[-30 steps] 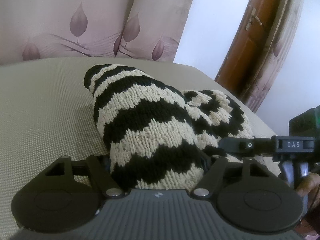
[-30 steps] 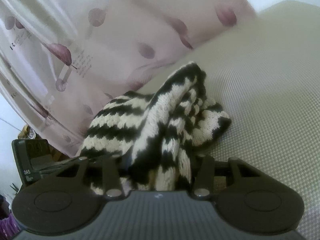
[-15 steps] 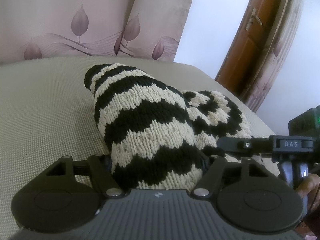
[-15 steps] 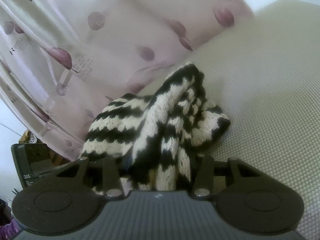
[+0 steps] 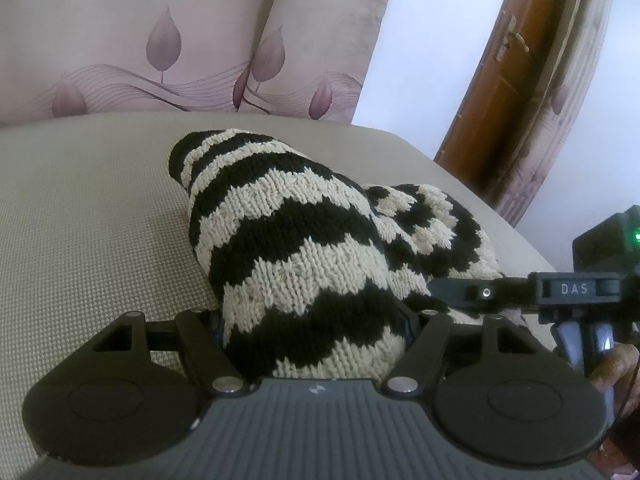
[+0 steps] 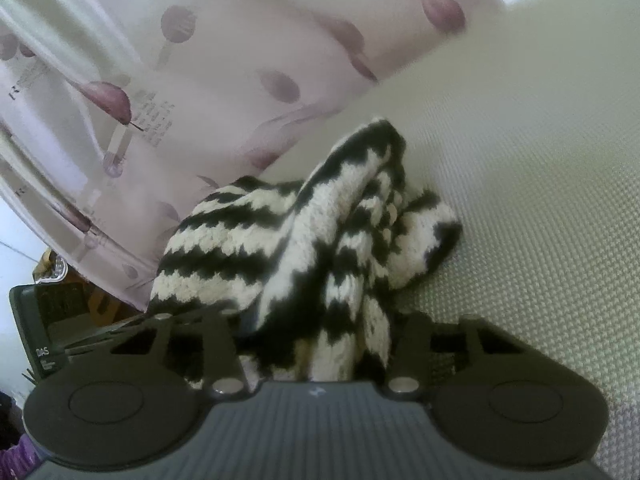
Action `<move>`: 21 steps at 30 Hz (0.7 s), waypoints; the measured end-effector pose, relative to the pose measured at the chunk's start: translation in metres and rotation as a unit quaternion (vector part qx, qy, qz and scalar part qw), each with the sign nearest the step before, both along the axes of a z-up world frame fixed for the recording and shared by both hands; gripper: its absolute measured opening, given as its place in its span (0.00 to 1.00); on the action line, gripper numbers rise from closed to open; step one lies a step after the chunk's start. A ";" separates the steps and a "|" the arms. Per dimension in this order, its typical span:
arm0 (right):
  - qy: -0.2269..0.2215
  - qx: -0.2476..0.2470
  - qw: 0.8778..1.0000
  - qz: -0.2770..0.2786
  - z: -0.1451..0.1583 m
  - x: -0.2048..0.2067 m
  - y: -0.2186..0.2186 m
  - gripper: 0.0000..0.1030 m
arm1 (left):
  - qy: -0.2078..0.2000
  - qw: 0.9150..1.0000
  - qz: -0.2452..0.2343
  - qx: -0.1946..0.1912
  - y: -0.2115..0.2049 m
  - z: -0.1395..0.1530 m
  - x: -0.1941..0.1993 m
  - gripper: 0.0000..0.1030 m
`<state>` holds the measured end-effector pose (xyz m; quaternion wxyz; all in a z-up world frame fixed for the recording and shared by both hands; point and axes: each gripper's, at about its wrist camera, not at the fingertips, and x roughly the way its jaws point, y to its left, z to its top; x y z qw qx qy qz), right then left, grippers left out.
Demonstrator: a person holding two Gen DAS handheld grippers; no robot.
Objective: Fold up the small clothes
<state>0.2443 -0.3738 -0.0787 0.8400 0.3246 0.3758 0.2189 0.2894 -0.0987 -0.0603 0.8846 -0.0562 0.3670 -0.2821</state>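
Note:
A small black-and-cream striped knit garment (image 5: 296,248) lies bunched on a beige woven surface (image 5: 88,224). My left gripper (image 5: 314,340) is shut on its near edge, and the knit hides the fingertips. My right gripper (image 6: 320,344) is shut on another part of the same garment (image 6: 304,240), which hangs in folds between the two grippers. The right gripper also shows in the left wrist view (image 5: 520,292) at the right, level with the garment's edge. The left gripper also shows in the right wrist view (image 6: 44,320) at the left.
A pink curtain with leaf prints (image 5: 168,40) hangs behind the surface. A brown wooden door (image 5: 508,60) stands at the back right. The surface's far edge (image 5: 472,196) runs close behind the garment. Beige surface extends to the right in the right wrist view (image 6: 540,200).
The right wrist view has shifted slightly and the garment's folds sit a little higher and closer. The left gripper and its hold look unchanged.

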 end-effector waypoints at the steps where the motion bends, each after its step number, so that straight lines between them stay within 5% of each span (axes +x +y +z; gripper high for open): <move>1: -0.004 -0.001 1.000 -0.002 0.001 -0.002 0.000 0.43 | -0.001 1.000 0.001 0.000 0.000 0.000 -0.001 0.68; 21: -0.013 0.049 0.998 -0.034 0.015 -0.017 0.015 0.42 | -0.007 1.000 0.016 -0.001 0.020 0.016 -0.014 0.66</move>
